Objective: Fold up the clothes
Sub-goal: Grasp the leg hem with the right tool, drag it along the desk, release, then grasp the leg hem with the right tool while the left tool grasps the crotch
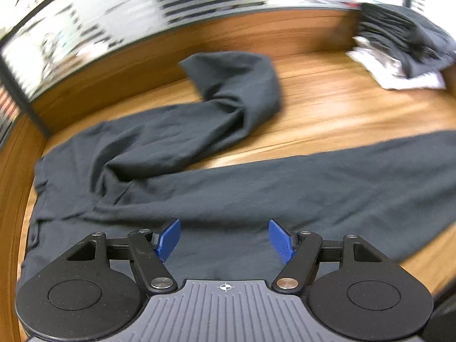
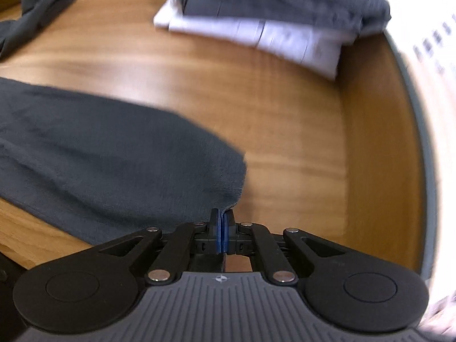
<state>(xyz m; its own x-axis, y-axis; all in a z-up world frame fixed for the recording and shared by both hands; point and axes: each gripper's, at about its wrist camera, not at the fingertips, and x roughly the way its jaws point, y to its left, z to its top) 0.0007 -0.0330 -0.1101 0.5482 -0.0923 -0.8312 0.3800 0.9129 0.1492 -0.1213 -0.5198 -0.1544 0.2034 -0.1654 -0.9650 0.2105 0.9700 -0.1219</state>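
Your dark trousers (image 1: 256, 193) lie spread on the wooden bench (image 1: 327, 108), waist end toward the left, one leg stretched across to the right, the other leg (image 1: 228, 99) kinked and bunched toward the back. So no fold made yet on this garment, as far as the views show; it's laid out but not squared.

Left gripper (image 1: 225, 238): fingers apart, hovering over the upper part of the trousers, nothing between them. Can't tell if the blue pads (image 1: 169, 239) touch the cloth.

Right gripper (image 2: 222, 228): fingers together, clamped on the hem corner of the straight leg (image 2: 114, 154), near the front edge of the bench.

Done so far, judging by the far right corner: a stack of folded clothes (image 2: 270, 5), dark items on top of white ones (image 2: 299, 42), well apart from the trousers. The top of the stack looks a bit rumpled.

Left to do, imo: straighten the kinked leg, bring it onto the other leg, then fold lengthwise w/ the hem toward the waist, then move it to the stack. I'd call this garment early stage, grip secured on one end only. Both views are motion-blurred, so fine detail is unclear.
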